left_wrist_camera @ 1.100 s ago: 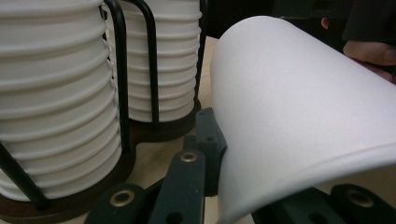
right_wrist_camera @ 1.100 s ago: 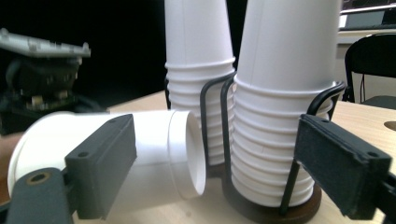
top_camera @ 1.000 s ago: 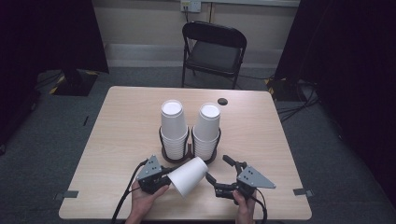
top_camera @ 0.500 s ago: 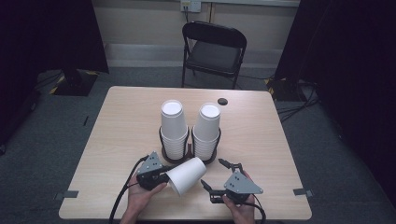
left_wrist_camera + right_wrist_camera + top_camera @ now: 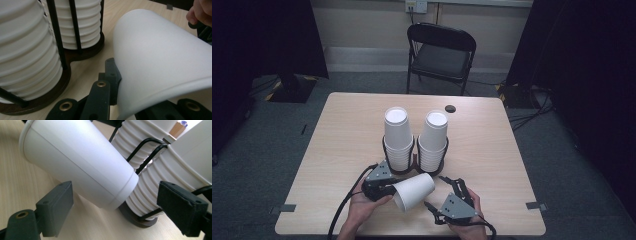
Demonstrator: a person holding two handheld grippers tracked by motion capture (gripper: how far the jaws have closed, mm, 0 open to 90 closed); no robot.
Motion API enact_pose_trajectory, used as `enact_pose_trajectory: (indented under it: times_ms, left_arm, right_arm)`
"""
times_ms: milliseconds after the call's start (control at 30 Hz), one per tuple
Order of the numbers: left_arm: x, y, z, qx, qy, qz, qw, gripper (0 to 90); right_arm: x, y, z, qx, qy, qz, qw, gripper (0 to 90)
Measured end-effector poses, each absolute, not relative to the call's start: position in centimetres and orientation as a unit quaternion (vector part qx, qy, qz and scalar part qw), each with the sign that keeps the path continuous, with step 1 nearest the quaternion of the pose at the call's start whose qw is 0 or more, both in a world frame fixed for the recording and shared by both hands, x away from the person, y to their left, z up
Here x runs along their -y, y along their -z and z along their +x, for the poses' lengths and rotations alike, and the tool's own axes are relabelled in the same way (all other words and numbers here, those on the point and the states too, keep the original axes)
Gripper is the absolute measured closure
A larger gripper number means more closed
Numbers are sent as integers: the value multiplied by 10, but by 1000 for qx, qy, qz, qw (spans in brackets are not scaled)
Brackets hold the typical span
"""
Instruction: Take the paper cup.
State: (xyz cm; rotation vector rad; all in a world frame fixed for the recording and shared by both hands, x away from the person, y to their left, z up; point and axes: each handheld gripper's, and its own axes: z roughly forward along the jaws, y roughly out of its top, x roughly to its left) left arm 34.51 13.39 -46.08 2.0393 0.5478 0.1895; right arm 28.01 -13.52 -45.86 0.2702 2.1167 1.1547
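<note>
The left tool is clenched on the rim of a white cup, holding it tilted on its side above the bench, just in front of the 2 cup stacks. The right tool is released beside it.

Beyond my counter a black folding chair stands on the grey carpet, facing me. A small dark disc lies on the counter near the edge closest to that chair. A wall socket sits on the wall behind the chair, with dark curtains either side.
</note>
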Motion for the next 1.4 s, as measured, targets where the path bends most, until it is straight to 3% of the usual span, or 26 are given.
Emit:
enact_pose_trajectory:
  times_ms: [267, 667, 1400]
  left_arm:
    - [-128, 458, 349, -219, -61, 851, 474, 862]
    - [-115, 451, 355, -203, -45, 875, 438, 862]
    - [-103, 441, 366, -222, 1, 873, 435, 865]
  right_arm:
    - [125, 458, 274, -842, -408, 67, 346, 131]
    - [111, 465, 272, -847, -359, 8, 391, 132]
    - [82, 465, 274, -844, -326, -30, 425, 85]
